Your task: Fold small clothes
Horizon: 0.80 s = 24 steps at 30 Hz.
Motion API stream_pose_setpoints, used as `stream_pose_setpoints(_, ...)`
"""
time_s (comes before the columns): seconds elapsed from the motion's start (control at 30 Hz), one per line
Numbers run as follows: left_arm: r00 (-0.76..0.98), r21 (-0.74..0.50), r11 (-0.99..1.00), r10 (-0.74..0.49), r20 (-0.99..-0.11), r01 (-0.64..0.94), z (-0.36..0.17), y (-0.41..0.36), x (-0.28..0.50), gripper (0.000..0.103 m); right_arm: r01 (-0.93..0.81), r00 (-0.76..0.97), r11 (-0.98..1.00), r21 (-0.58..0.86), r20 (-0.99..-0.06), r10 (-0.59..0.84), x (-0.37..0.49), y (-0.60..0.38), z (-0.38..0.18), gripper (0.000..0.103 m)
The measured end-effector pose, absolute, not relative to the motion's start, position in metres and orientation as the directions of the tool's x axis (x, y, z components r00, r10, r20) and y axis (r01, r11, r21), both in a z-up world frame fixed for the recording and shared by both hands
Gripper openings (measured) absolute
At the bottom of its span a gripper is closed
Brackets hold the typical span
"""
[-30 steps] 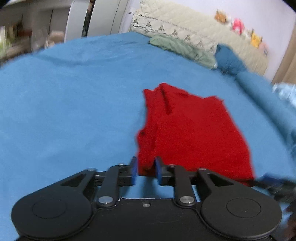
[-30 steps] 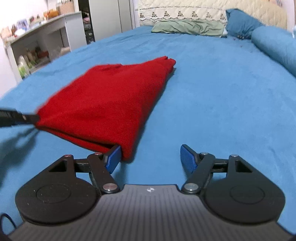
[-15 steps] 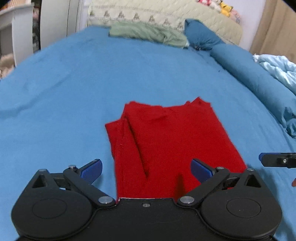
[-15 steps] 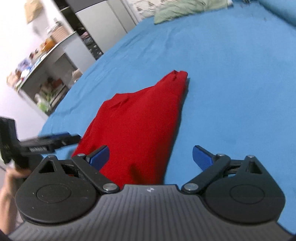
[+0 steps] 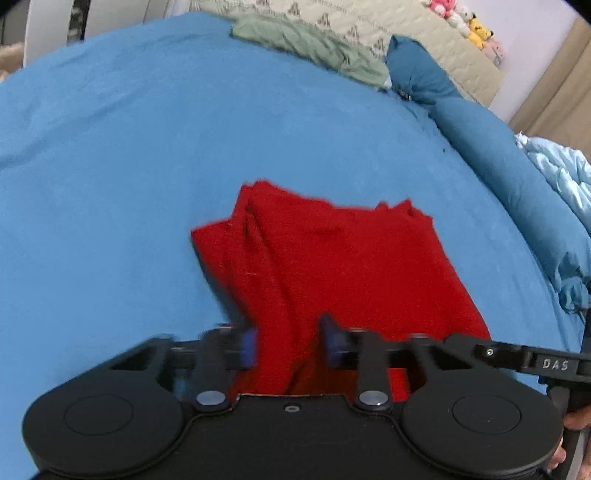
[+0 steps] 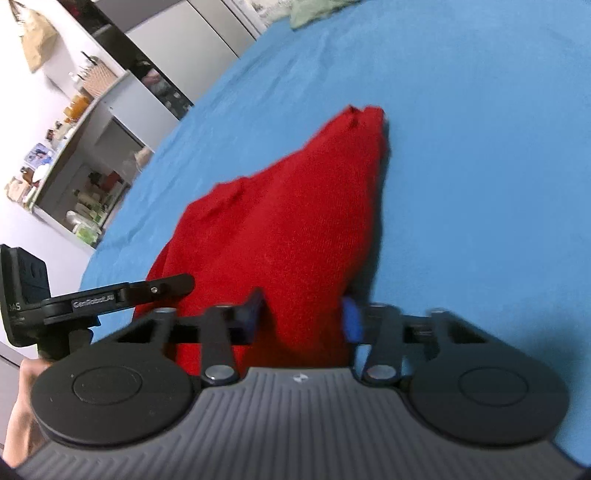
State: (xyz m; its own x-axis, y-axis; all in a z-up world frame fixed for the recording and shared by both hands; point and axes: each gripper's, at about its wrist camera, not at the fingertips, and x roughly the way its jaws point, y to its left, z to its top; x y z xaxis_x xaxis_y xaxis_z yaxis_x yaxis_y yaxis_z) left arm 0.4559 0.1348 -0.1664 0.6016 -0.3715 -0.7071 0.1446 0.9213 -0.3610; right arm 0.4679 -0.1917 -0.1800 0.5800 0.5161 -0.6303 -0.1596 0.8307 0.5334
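Straddling the near edge of the red garment (image 5: pixel 332 266), the left tool (image 5: pixel 290 345) and right tool (image 6: pixel 303 317) had narrowed from wide open half a second earlier; both seemed clamped on cloth, though blur hid contact. Gripping both near corners probably prepared another fold. The garment lay mid-bed (image 5: pixel 129 155), the green cloth (image 5: pixel 314 48) far beyond.

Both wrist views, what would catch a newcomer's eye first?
The red garment, partly folded, lies mid-frame on the blue bedspread. The left gripper and right gripper both straddle its near edge, cloth between their blue pads. Plush toys line the headboard.
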Motion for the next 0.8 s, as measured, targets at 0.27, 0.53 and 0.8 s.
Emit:
stream_pose_setpoints(0.27, 0.672, -0.346, 0.893, -0.445, -0.592, 0.287, -0.105, 0.097, 0.405, 0.023, -0.221, 0.659, 0.816, 0.535, -0.534, 0.529, 0.425, -0.216, -0.127, 0.039)
stream_pose_setpoints(0.53, 0.646, -0.399, 0.854, -0.515, -0.563, 0.333, -0.124, 0.036, 0.321, 0.024, -0.136, 0.688, 0.856, 0.499, -0.574, 0.444, 0.331, -0.283, -0.114, 0.04)
stream_pose_setpoints(0.8, 0.664, -0.271, 0.916, -0.401, -0.631, 0.296, -0.166, 0.015, 0.288, 0.042, -0.059, 0.705, 0.915, 0.399, -0.633, 0.321, 0.281, -0.303, -0.168, 0.055)
